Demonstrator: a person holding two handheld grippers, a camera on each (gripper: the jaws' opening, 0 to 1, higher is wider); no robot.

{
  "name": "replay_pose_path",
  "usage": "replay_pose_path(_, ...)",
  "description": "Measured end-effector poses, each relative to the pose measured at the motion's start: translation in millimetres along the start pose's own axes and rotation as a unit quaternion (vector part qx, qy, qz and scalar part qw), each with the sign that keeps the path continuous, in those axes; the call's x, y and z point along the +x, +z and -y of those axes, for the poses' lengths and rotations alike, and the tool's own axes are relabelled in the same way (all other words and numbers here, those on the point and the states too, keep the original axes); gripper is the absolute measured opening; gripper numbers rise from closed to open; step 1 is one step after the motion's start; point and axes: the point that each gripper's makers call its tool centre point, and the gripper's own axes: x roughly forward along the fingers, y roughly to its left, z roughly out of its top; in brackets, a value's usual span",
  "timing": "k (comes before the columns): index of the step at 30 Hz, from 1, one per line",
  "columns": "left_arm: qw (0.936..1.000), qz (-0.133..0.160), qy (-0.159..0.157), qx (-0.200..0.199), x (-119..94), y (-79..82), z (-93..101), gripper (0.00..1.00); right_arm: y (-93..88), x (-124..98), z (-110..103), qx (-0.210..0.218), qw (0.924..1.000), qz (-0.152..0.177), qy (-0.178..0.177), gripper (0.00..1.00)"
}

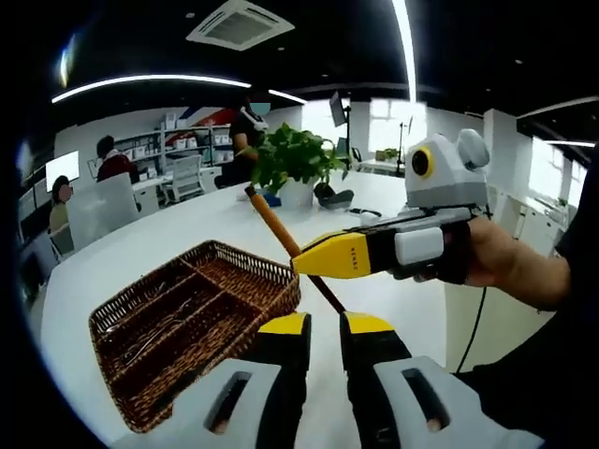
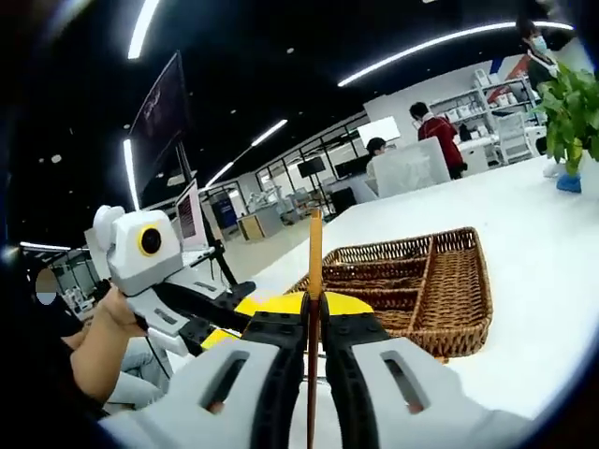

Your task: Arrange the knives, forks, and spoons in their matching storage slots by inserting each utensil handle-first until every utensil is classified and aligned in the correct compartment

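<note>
A utensil with a brown wooden handle (image 1: 281, 232) stands slanted over the white table (image 1: 150, 238). My left gripper (image 1: 326, 323) holds its lower, darker end between nearly closed jaws. My right gripper (image 1: 311, 261) comes in from the right and is shut on the handle's middle. In the right gripper view the handle (image 2: 315, 253) rises straight up between my right gripper's (image 2: 315, 325) shut jaws, with my left gripper (image 2: 281, 304) just behind them. The divided wicker basket (image 1: 122, 313) lies to the left, apart from both grippers, and sits behind the jaws as the basket (image 2: 440, 281).
A potted plant (image 1: 295, 164) stands at the table's far side, with a dark object (image 1: 334, 197) beside it. A person's hand (image 1: 505, 257) holds the right gripper. People sit at desks (image 1: 112, 164) in the background. The table edge (image 1: 440, 309) falls away at the right.
</note>
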Motion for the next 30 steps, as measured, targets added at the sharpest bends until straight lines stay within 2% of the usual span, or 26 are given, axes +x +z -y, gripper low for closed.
replay_pose_path(4,0.9999,-0.003,0.013,0.001,-6,-8.0,-7.0,0.25,7.8,0,10,-0.011,0.9998,0.002,-0.015,0.04)
replay_pose_path(8,0.9996,-0.009,0.026,0.001,-15,-22.1,-14.9,0.34,15.1,2,30,-0.023,0.9984,-0.01,-0.051,0.04)
replay_pose_path(14,0.9989,-0.004,0.045,-0.011,-31,-36.5,-24.0,0.46,27.0,9,54,-0.024,0.9966,-0.016,-0.077,0.04)
replay_pose_path(20,0.9975,-0.003,0.066,-0.023,-49,-51.5,-35.8,0.56,38.4,21,69,-0.041,0.9942,-0.03,-0.095,0.04)
replay_pose_path(30,0.9949,0.006,0.095,-0.034,-69,-62.0,-48.5,0.71,48.6,44,91,-0.055,0.9908,-0.058,-0.109,0.05)
